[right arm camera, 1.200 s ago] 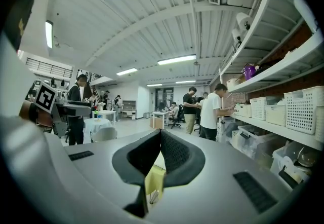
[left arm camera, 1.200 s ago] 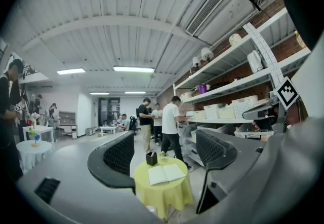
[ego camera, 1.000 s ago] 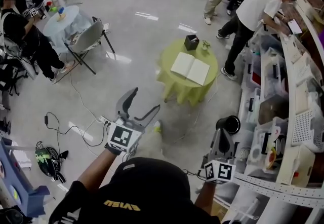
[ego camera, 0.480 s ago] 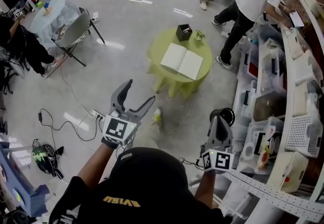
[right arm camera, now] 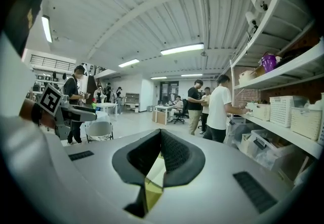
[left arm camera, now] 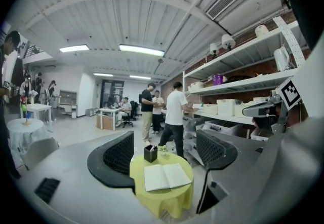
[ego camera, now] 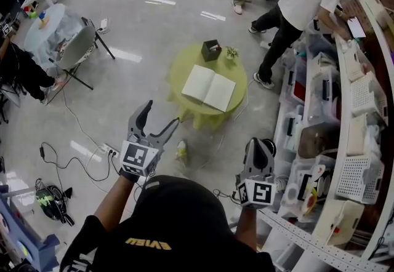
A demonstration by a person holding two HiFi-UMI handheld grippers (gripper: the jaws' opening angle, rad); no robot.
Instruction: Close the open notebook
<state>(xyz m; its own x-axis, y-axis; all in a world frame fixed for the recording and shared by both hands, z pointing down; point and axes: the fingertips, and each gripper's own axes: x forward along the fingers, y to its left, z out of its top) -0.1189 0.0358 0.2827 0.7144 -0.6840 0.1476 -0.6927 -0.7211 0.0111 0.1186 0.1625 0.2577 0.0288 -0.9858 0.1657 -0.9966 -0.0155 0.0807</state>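
- The open notebook [ego camera: 209, 88] lies flat with both white pages up, just above the middle of the head view, on a round counter [ego camera: 184, 61] covered with a yellow-green cloth.
- At the counter's far edge, above the notebook in the frame, stand a small black box [ego camera: 211, 50] and a little green plant [ego camera: 231, 52], both clear of the pages.
- The left tool [ego camera: 161, 116] hangs in the lower left centre with its jaws spread wide and nothing between them. It is well apart from the counter, and in its own view the notebook shows far off through the gap.
- The right tool [ego camera: 258, 143] sits at the lower right with its jaws pressed together at the tips, gripping nothing.
- A person in a white shirt [ego camera: 308, 0] leans toward the shelves [ego camera: 360, 117] at the upper right.
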